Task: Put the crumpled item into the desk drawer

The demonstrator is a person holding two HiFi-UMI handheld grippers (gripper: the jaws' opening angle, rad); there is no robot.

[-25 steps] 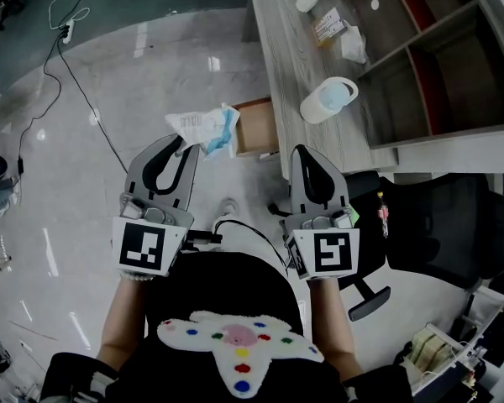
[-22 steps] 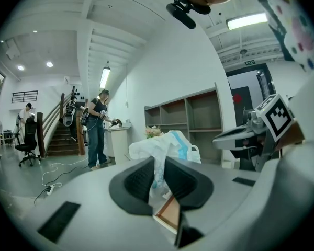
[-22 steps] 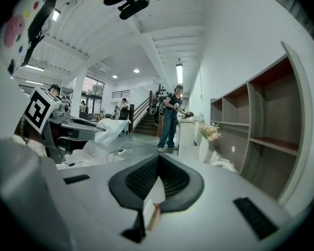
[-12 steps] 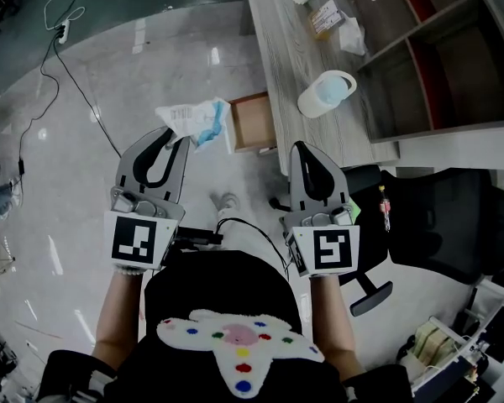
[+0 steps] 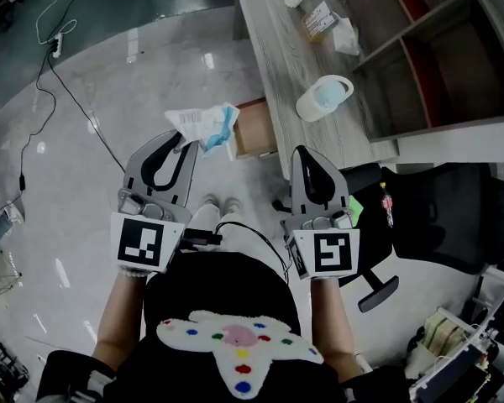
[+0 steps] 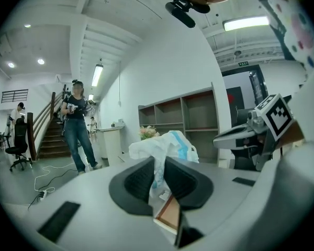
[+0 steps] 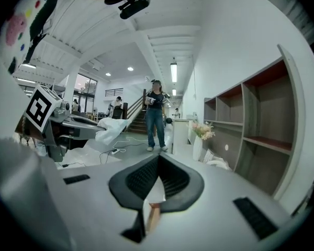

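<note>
A crumpled white and blue plastic bag (image 5: 203, 126) hangs from my left gripper (image 5: 185, 146), whose jaws are shut on it above the floor. In the left gripper view the bag (image 6: 165, 144) bunches up between the pads. Just right of the bag is the small open desk drawer (image 5: 254, 129), pulled out from the grey wooden desk (image 5: 273, 49); its brown inside (image 6: 170, 214) shows under the left jaws. My right gripper (image 5: 307, 154) is held level with the left one, by the desk's front edge, shut with nothing in it.
On the desk stand a white mug (image 5: 323, 99) and snack packets (image 5: 322, 21), with open shelves (image 5: 420, 65) behind. A black office chair (image 5: 441, 217) is at my right. A cable (image 5: 76, 82) crosses the floor. A person (image 7: 155, 114) stands by the stairs.
The bag stays clamped in the left gripper. It drifted slightly left, then back beside the drawer. The right gripper has hardly moved.
</note>
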